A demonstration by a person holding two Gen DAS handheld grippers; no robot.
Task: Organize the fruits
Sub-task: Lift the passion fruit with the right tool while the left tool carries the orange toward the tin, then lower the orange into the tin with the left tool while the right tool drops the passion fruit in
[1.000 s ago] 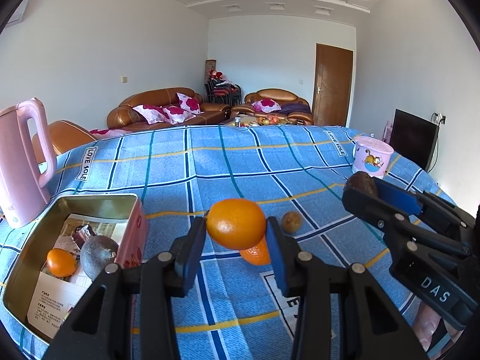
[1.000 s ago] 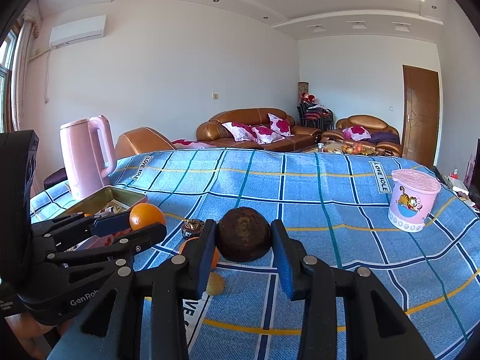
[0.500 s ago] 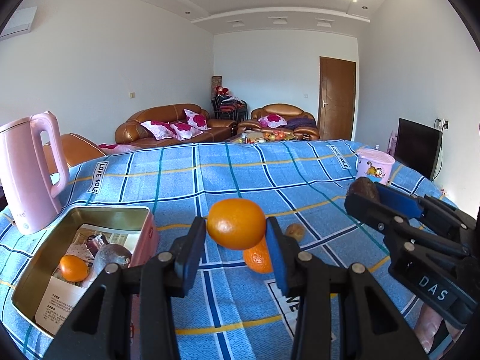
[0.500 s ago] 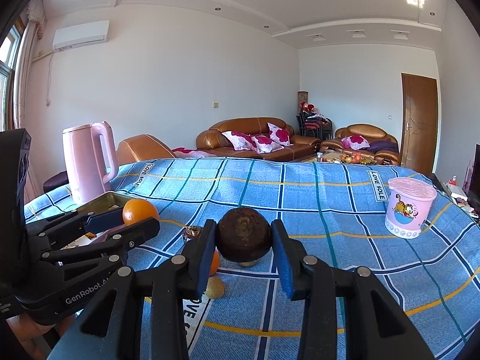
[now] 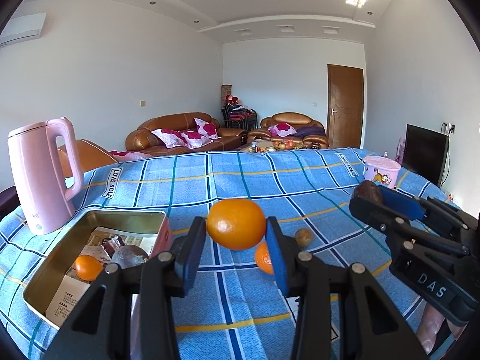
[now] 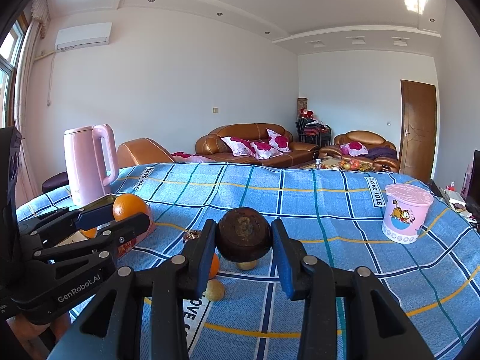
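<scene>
My left gripper is shut on an orange and holds it above the blue checked cloth, right of the open metal tin. The tin holds a small orange and a dark round fruit. My right gripper is shut on a dark brown round fruit, held above the cloth; it shows at the right in the left wrist view. On the cloth lie another orange and small tan fruits.
A pink kettle stands behind the tin at the left. A pink cartoon tub stands at the right. A small dark wrinkled item lies near the tin. Sofas and a door are beyond the table.
Both grippers have risen and tilted up with their fruits still held; the tin and table fruits now sit lower in view. The left gripper has shifted slightly toward the tin.
</scene>
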